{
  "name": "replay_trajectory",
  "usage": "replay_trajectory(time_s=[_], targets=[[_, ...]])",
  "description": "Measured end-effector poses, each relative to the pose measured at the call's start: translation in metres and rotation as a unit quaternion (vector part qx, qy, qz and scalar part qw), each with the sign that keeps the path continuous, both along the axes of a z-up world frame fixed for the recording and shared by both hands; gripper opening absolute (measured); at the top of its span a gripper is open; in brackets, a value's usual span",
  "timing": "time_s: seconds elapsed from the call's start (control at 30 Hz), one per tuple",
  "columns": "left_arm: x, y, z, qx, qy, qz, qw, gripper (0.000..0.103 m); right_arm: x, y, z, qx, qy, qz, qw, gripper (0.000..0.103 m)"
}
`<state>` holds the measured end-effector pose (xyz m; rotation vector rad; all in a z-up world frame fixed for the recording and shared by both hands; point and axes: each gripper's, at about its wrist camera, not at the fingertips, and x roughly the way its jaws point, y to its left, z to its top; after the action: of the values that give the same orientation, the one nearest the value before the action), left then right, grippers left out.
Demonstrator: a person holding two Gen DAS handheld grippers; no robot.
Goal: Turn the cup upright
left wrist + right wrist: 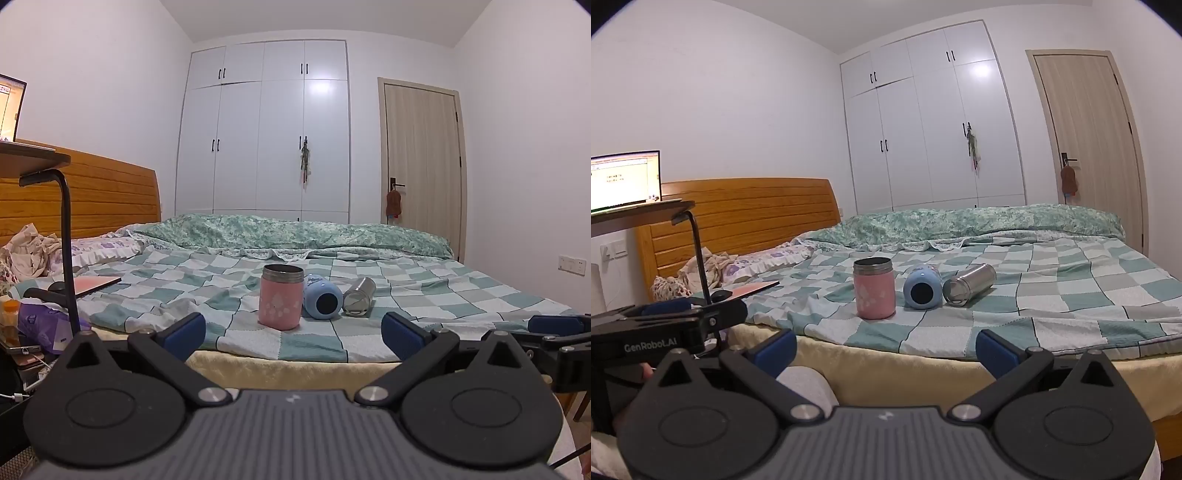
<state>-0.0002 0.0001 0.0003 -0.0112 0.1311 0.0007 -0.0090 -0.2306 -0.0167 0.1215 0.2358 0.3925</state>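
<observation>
Three cups sit in a row on the checked bedspread. A pink cup (pixel 279 301) (pixel 874 288) with a steel rim stands upright on the left. A light blue cup (pixel 322 301) (pixel 922 288) lies on its side in the middle, its round end facing me. A steel cup (pixel 358 296) (pixel 968 283) lies on its side on the right. My left gripper (pixel 293 334) is open and empty, short of the bed's near edge. My right gripper (pixel 886 350) is open and empty, also short of the edge, level with the left one.
A green-and-white checked bedspread (pixel 424 295) covers the bed, with a rolled green quilt (pixel 295 230) behind. A side table with a black stand (pixel 68 240) and a laptop (pixel 624 181) is at the left. A flat pink notebook (pixel 94 284) lies on the bed. Wardrobe and door stand behind.
</observation>
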Motion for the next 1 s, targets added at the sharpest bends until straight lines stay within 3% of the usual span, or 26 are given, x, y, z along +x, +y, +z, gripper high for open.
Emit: replay_trajectory(time_s=[1.0], targets=[[0.007,0.002,-0.003,0.0,0.016,-0.012,0.9998,0.103,0.005,-0.003,-0.002,0.007,0.009,-0.005,1.0,0.103]])
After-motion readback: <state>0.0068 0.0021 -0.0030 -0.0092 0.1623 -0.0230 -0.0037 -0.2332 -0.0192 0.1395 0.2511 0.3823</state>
